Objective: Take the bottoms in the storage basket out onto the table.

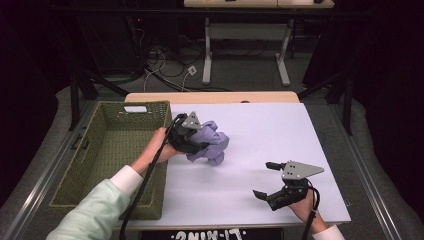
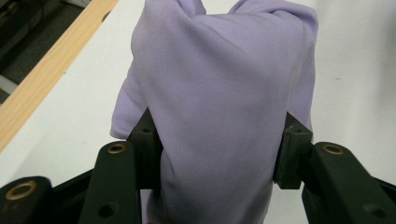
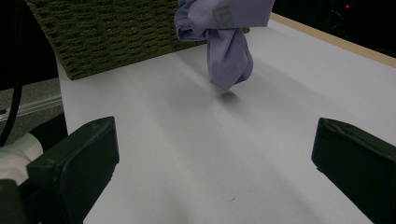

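Note:
A bunched lilac cloth (image 1: 212, 142) hangs just above the white table top (image 1: 270, 125), right of the basket. My left gripper (image 1: 200, 146) is shut on the lilac cloth (image 2: 219, 93), with the fabric pinched between both black pads (image 2: 148, 140). From the right gripper view the cloth (image 3: 229, 51) dangles with its lowest tip a little above the table. My right gripper (image 1: 266, 180) rests near the table's front right, jaws wide apart and nothing between them; in its own view the right gripper (image 3: 215, 158) frames bare white surface.
A green woven basket (image 1: 107, 190) stands along the table's left side; its wall (image 3: 107, 37) is behind the cloth. The wooden table edge (image 1: 210, 97) runs along the back. Cables and desk legs (image 1: 207, 55) lie on the floor beyond.

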`<state>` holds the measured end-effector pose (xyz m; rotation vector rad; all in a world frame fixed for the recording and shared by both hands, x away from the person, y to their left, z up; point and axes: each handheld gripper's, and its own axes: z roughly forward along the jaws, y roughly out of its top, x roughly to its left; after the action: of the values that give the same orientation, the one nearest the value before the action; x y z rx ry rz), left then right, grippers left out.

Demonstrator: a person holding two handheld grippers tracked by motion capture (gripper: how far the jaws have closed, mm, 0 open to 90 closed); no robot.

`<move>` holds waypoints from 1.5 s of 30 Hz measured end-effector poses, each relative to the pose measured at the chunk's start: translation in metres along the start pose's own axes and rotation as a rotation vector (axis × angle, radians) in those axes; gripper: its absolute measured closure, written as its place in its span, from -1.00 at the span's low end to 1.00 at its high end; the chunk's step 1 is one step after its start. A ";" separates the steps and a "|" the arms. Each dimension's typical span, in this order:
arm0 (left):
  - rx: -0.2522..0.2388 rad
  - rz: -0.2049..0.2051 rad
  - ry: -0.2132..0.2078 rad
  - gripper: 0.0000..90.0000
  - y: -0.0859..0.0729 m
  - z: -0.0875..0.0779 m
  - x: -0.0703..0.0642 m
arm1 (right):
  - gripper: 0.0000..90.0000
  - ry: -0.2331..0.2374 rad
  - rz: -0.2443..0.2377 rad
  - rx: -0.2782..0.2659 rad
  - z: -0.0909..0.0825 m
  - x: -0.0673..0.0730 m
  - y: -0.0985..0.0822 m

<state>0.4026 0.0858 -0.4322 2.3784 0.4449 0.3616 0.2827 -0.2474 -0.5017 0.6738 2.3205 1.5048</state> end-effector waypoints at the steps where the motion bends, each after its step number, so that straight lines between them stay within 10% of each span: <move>1: 0.002 0.002 -0.003 0.07 0.000 0.001 0.000 | -0.99 -0.001 -0.001 0.001 0.000 0.000 0.000; 45: 0.106 0.006 -0.052 0.01 -0.001 0.039 -0.006 | -0.99 -0.006 -0.002 -0.004 -0.001 0.000 0.001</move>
<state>0.4111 0.0612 -0.4621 2.4860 0.4421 0.2841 0.2827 -0.2480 -0.5008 0.6735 2.3119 1.5037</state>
